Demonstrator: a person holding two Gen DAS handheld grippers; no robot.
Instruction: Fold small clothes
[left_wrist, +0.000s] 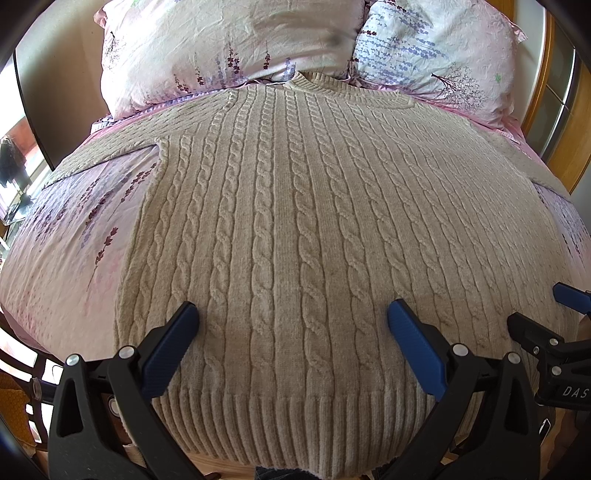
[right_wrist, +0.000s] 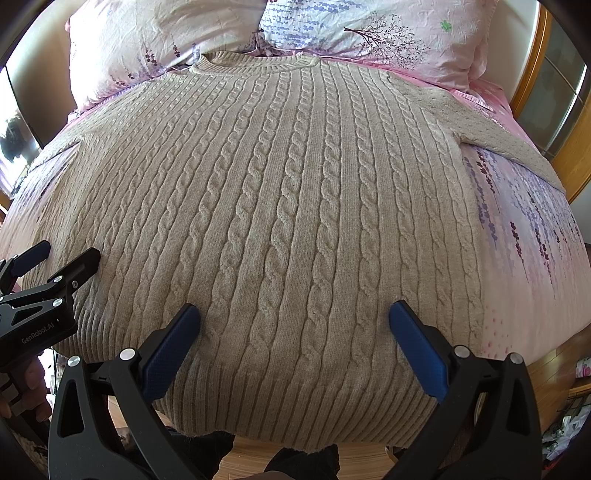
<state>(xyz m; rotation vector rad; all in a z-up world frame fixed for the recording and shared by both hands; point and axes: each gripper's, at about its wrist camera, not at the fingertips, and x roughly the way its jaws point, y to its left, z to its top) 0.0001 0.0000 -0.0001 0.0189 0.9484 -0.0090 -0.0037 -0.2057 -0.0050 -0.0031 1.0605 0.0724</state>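
A beige cable-knit sweater (left_wrist: 295, 221) lies flat and face up on the bed, collar toward the pillows, ribbed hem hanging at the near edge. It fills the right wrist view (right_wrist: 288, 206) too. Its sleeves spread out to the left (left_wrist: 110, 144) and right (right_wrist: 509, 136). My left gripper (left_wrist: 293, 321) is open and empty, hovering over the hem's left half. My right gripper (right_wrist: 295, 321) is open and empty over the hem's right half. Each gripper shows at the edge of the other's view: the right gripper (left_wrist: 554, 310) and the left gripper (right_wrist: 62, 258).
The bed sheet (left_wrist: 66, 236) is pink with lavender print. Two matching pillows (left_wrist: 229, 44) (right_wrist: 369, 33) lie at the headboard end. A wooden frame (right_wrist: 569, 147) stands at the right. Wooden floor (right_wrist: 554, 380) shows below the bed's near edge.
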